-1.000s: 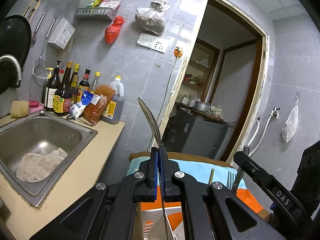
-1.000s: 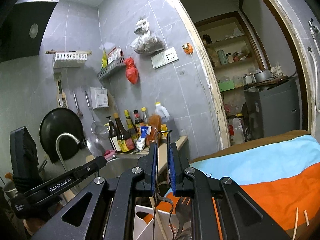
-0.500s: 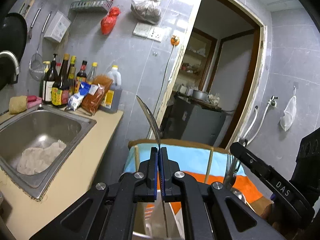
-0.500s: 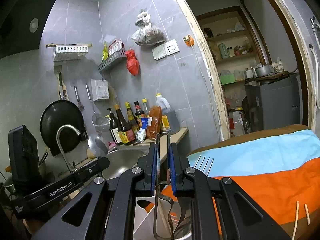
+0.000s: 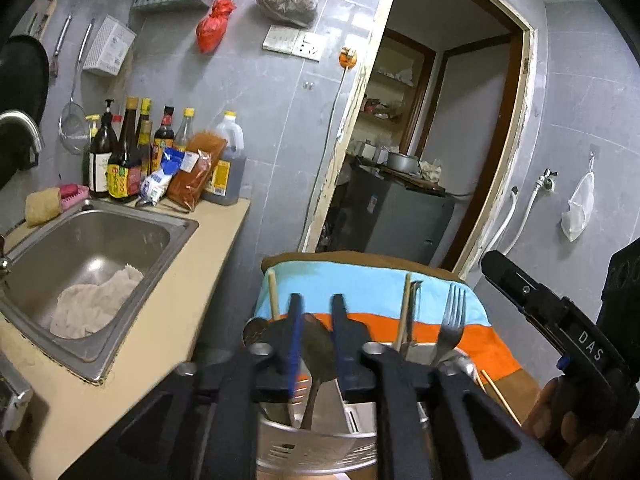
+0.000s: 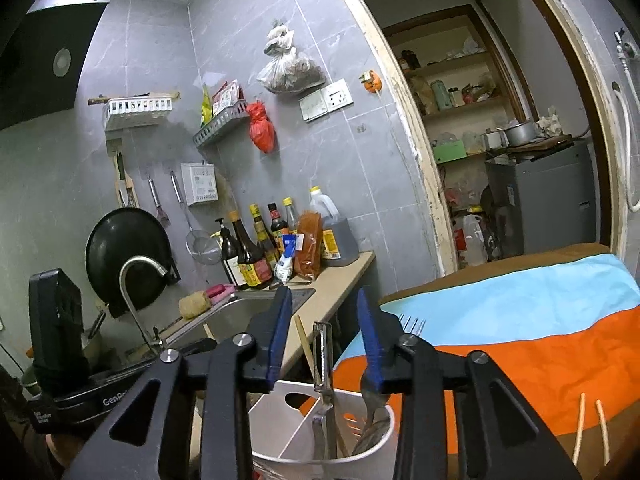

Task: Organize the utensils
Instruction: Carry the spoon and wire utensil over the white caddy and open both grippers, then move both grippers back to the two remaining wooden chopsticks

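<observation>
- Presently, release step: the left gripper [image 5: 316,320] has its jaws opening, pads clear of the spoon [image 5: 318,354] that stands bowl-up between them, handle down in the utensil holder [image 5: 316,446].
- Likewise the right gripper [image 6: 324,332]: jaws opening, the peeler [image 6: 322,360] upright between them but untouched, its lower end in the holder's divided white insert.
- A fork [image 5: 452,320] and chopsticks [image 5: 406,308] already stand in the holder on the right-gripper side in the left wrist view; another chopstick [image 5: 273,296] leans at the far left.
- Judged progress: most utensils appear stowed; two loose chopsticks [image 6: 592,428] lie on the striped cloth [image 6: 520,332] on the bench, well apart from the holder.
- Next move, as judged: both grippers lift straight up clear of the upright handles, then the right one turns toward the loose chopsticks.
- Obstacles: the crowded handles beside each gripper could snag on withdrawal; thin chopsticks lying flat on cloth will be awkward to pinch.
- Surroundings: sink [image 5: 92,248] with a rag and bottles [image 5: 120,152] behind it, well apart.
</observation>
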{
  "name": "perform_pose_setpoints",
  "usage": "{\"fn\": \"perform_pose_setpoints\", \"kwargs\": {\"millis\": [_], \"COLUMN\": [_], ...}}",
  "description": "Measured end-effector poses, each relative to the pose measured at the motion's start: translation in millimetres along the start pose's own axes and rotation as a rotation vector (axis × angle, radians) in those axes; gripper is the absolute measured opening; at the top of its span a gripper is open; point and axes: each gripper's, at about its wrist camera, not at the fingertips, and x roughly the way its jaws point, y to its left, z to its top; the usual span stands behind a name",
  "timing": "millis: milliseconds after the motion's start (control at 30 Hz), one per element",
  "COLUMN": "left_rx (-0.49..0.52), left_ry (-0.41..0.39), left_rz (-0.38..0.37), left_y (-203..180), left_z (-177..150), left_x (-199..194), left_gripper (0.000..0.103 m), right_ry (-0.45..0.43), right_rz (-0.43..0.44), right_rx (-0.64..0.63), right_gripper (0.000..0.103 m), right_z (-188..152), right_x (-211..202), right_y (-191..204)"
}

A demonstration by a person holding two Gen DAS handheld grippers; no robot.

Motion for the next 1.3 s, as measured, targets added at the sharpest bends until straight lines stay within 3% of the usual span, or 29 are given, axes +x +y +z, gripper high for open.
{"fn": "perform_pose_setpoints", "kwargs": {"millis": [33, 67, 100, 233, 500, 567, 767, 1300], "left_rx": [-0.011, -0.022, -0.037, -0.035, 0.018, 0.035, 0.082, 0.170], "left_ry": [-0.007, -0.017, -0.041, -0.068, -0.095, -0.106, -0.095, -0.006], "left_rz": [-0.005, -0.009, -0.014, -0.013, -0.006, 0.003, 0.005, -0.055], "left_y": [-2.0, -3.0, -4.6, -17.8, -59.1, -70.3, -108.0, -203.8], "left_z": [2.8, 5.0, 8.0, 22.7, 41.0, 42.0, 35.9, -10.8], "left_x": [-4.1, -7.4, -13.0, -22.6, -32.3, -32.6, -27.6, 0.3], "left_gripper": [0.035, 0.051, 0.060, 0.065, 0.098, 0.102, 0.102, 0.102], "right_ry": [0.000, -0.002, -0.006, -0.016, -0.055, -0.065, -0.062, 0.011], "right_rz": [-0.006, -0.010, -0.016, -0.050, -0.148, -0.177, -0.264, -0.395], "right_rx": [0.000, 0.000, -0.002, -0.010, -0.049, -0.065, -0.095, -0.069], "right_gripper": [0.035, 0.040, 0.041, 0.050, 0.076, 0.087, 0.094, 0.094], "right_z": [3.4, 6.4, 10.4, 25.4, 55.2, 60.7, 71.3, 68.4], "right_x": [-4.1, -7.6, -12.3, -29.7, -75.7, -87.8, -120.8, -173.8], "right_y": [-0.8, -1.1, -1.9, -8.1, -27.8, -34.0, -54.9, -147.3]}}
